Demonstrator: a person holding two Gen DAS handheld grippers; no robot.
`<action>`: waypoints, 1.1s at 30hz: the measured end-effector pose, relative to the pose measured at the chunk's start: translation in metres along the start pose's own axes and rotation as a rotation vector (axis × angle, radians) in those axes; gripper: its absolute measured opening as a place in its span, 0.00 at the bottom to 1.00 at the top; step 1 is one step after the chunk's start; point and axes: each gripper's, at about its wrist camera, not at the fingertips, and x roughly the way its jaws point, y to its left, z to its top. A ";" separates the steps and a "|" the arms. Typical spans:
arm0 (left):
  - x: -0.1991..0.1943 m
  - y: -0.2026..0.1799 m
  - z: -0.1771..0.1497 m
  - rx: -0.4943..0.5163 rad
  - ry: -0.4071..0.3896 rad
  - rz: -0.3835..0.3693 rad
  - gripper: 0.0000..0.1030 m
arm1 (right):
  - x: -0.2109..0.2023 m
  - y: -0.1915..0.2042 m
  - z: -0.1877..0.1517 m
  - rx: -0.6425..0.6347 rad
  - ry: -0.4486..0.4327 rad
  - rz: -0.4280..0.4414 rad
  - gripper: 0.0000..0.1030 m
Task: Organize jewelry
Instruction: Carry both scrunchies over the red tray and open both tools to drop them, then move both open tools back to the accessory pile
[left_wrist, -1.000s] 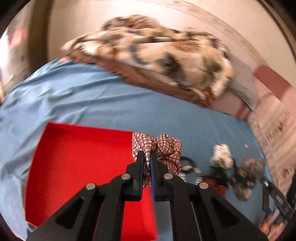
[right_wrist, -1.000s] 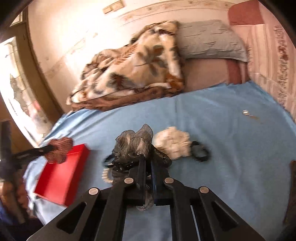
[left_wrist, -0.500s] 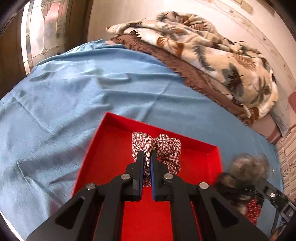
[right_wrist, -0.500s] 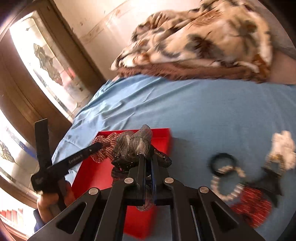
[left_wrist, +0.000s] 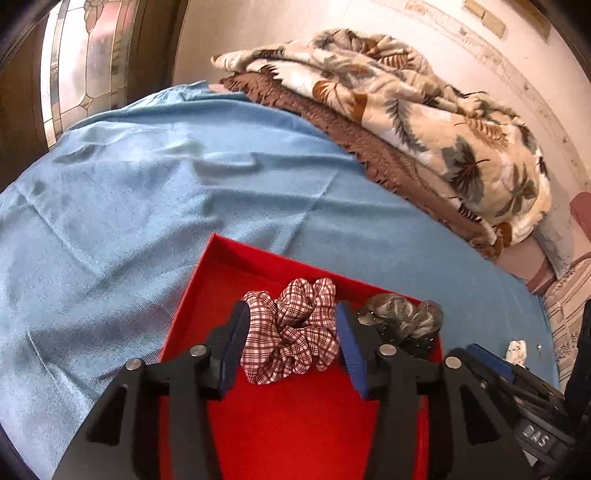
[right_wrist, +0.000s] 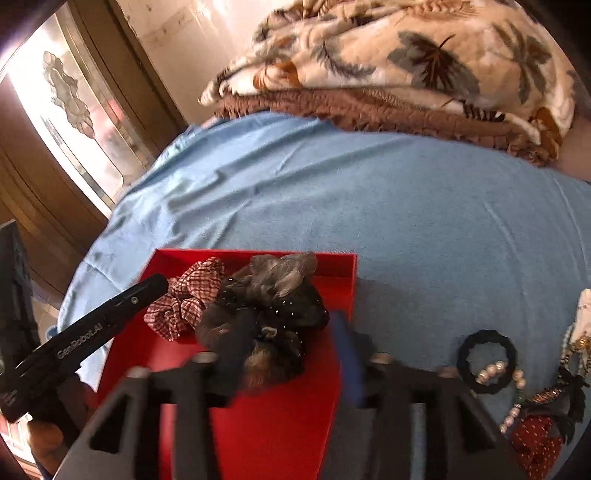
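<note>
A red tray (left_wrist: 295, 424) lies on the blue bed sheet; it also shows in the right wrist view (right_wrist: 273, 435). A red-and-white checked scrunchie (left_wrist: 291, 332) lies in it, between the spread fingers of my open left gripper (left_wrist: 291, 343). A grey-and-black scrunchie (right_wrist: 266, 314) lies beside the checked scrunchie (right_wrist: 184, 299) in the tray, between the spread fingers of my open right gripper (right_wrist: 288, 354). The grey one also shows in the left wrist view (left_wrist: 402, 321). On the sheet to the right lie a black hair tie (right_wrist: 487, 362), a pearl bracelet (right_wrist: 513, 391) and a red dotted bow (right_wrist: 535, 439).
A folded leaf-print blanket (left_wrist: 406, 110) on a brown one lies at the back of the bed. A stained-glass window (left_wrist: 81, 62) stands at the left. Blue sheet (right_wrist: 369, 192) spreads beyond the tray. A white item (right_wrist: 585, 317) lies at the right edge.
Both grippers have opened and let their scrunchies drop into the red tray. The right gripper moved left from the pile of items to the tray.
</note>
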 end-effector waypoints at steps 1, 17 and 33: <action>-0.003 0.000 -0.001 -0.002 -0.006 -0.007 0.49 | -0.006 0.000 -0.004 -0.012 -0.002 -0.009 0.59; -0.028 0.001 -0.015 -0.019 -0.087 0.010 0.50 | -0.026 0.007 -0.095 -0.056 0.149 -0.102 0.11; -0.062 -0.033 -0.061 0.111 -0.184 0.071 0.57 | -0.098 -0.007 -0.137 -0.077 0.065 -0.061 0.50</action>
